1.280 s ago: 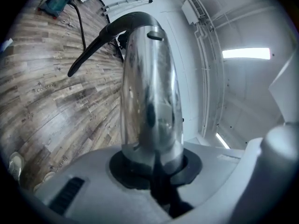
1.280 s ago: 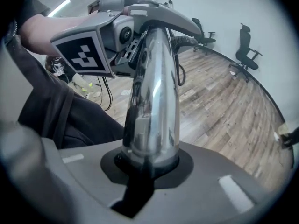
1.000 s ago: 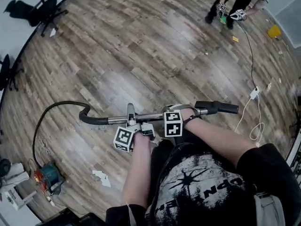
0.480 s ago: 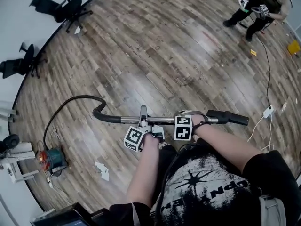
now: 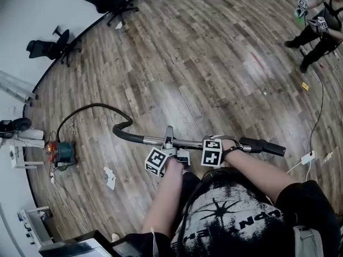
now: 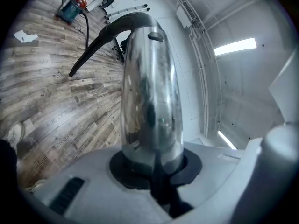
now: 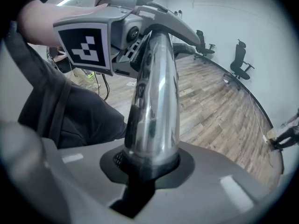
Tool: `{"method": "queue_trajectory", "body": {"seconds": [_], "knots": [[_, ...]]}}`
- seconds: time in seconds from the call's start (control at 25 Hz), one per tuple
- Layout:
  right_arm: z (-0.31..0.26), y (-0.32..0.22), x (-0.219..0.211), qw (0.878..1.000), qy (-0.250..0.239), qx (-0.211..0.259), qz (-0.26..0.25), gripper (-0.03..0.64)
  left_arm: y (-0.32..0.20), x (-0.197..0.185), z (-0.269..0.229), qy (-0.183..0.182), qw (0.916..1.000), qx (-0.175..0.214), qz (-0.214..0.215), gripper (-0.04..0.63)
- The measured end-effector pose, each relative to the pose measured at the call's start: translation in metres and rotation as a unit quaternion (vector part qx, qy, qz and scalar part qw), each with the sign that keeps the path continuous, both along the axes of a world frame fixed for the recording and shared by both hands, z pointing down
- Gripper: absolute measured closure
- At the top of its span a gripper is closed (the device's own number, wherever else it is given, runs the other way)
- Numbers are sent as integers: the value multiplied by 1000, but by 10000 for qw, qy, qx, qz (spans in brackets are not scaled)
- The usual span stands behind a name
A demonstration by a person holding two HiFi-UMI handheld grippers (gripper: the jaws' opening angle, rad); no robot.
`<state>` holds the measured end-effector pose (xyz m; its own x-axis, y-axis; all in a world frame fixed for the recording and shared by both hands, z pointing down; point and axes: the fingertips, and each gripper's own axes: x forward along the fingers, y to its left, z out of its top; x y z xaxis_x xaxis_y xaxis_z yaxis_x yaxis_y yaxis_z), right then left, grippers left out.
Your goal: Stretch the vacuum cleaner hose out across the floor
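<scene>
Wand, hose farther across floor

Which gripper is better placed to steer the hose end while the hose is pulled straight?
Probably left. The left gripper is shut on the metal tube nearer the curved hose that runs to the vacuum cleaner; the right gripper holds the tube farther along.

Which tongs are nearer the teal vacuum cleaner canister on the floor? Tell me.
Left. The left tongs grip the shiny metal tube on the side toward the teal vacuum cleaner canister; the right tongs, jaws just opened a little, hold the same tube farther from it.
</scene>
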<state>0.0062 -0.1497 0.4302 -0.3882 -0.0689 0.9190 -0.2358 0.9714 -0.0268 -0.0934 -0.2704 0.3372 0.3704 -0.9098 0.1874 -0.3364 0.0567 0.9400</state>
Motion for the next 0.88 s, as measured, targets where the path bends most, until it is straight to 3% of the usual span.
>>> {"method": "queue_trajectory", "body": {"seconds": [0.4,0.64,0.88], "knots": [[-2,42,-8,9999,-33,79,113,538,41,-4,-5,-24,9999,91,130,548],[-3,74,-28,9989,158,175,396,538,73,-23,-8,138,9991,202,359,548],[22,127,-29,9955,327,154,877,548,119,-16,16,231,9963,262,786,548]]}}
